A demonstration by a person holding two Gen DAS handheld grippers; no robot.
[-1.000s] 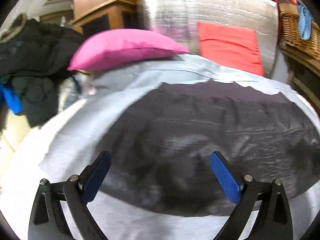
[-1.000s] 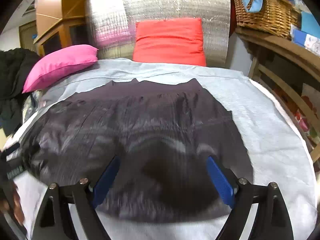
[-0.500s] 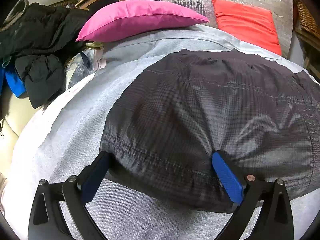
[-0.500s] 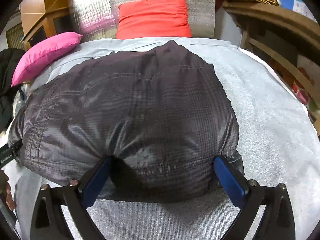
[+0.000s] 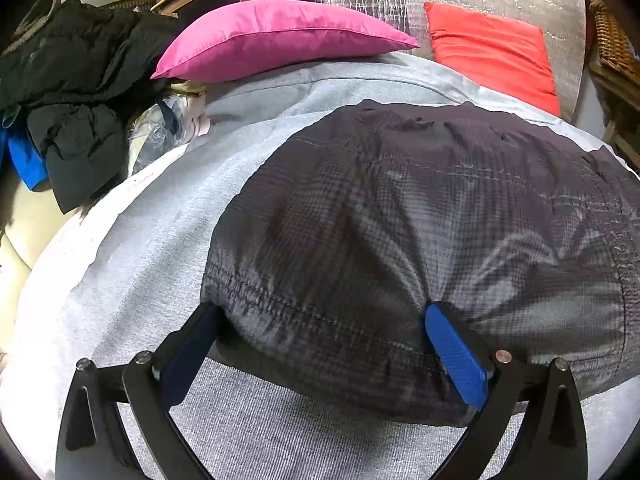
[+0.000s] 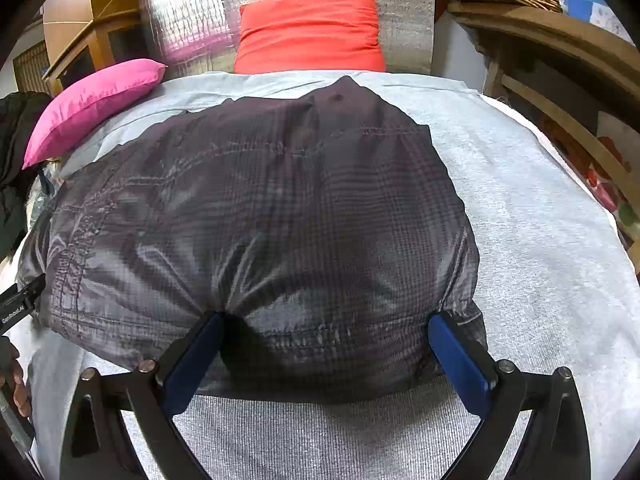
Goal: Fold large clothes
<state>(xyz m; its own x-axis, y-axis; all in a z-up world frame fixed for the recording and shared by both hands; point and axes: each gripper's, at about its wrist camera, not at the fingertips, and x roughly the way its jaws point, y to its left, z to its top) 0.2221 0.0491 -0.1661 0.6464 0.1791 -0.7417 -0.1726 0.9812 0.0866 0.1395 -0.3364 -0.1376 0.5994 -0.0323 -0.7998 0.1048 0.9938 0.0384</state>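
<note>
Dark checked jacket (image 5: pixel 420 240), puffy, stitched hem nearest, lying folded on grey bed (image 5: pixel 140 240); both hand-held grippers (image 5: pixel 320 344) (image 6: pixel 324 352) spread wide, straddling hem.

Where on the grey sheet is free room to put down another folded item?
Bare grey sheet lies between the dark garment and the wooden shelf. A narrower strip runs between the garment and the black clothes pile. It is crowded by the pink pillow and red cushion.

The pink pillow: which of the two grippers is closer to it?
Left. The left gripper works the dark jacket's edge on the pink pillow's side; the right gripper is at the far end.
</note>
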